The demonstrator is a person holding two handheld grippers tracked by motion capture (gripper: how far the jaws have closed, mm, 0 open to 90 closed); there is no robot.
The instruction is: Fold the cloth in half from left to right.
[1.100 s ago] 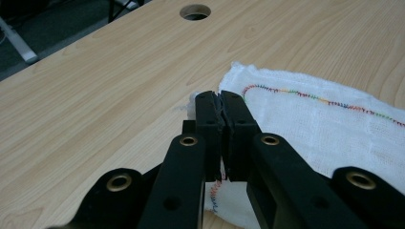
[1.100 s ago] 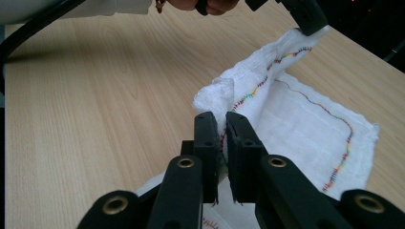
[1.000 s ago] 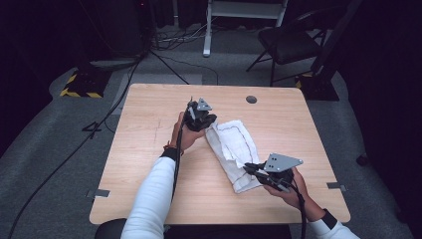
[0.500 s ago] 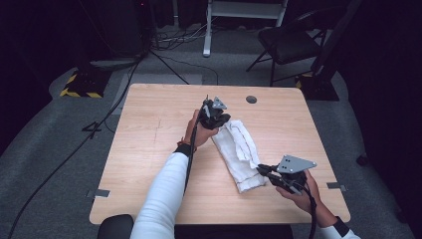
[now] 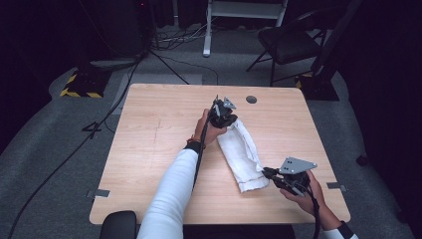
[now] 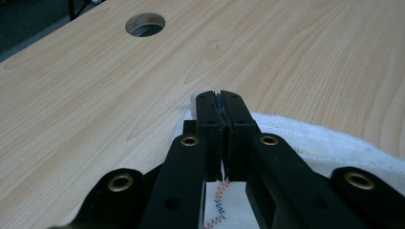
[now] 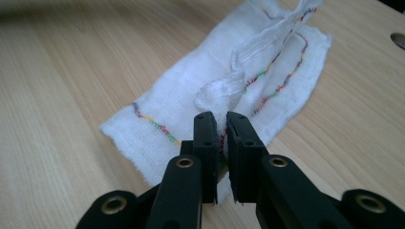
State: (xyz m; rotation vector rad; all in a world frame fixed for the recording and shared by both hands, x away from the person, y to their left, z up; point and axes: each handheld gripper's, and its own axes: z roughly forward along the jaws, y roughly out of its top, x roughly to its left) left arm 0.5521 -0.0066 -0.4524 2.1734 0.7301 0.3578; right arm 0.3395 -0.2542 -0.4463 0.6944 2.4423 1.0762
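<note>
A white cloth [image 5: 241, 149] with a coloured stitched hem lies stretched out on the wooden table [image 5: 159, 129], running from the middle toward the near right. My left gripper [image 5: 222, 112] is shut at the cloth's far end; in the left gripper view its jaws [image 6: 220, 95] press together with the cloth [image 6: 325, 138] under and beside them. My right gripper [image 5: 268, 174] is at the near end. In the right gripper view it [image 7: 219, 117] is shut on a raised fold of the cloth's [image 7: 191, 95] top layer, which runs as a ridge toward the far end.
A round cable hole [image 5: 251, 99] sits in the table just beyond the left gripper, also seen as the hole [image 6: 145, 24]. Grey tape tabs [image 5: 101, 192] mark the near edge. A chair [image 5: 288, 40] and floor cables lie behind the table.
The left hand carried the cloth's far end to the right and farther away. The right hand drew the near end right and toward the near edge, so the cloth lies longer and narrower.
</note>
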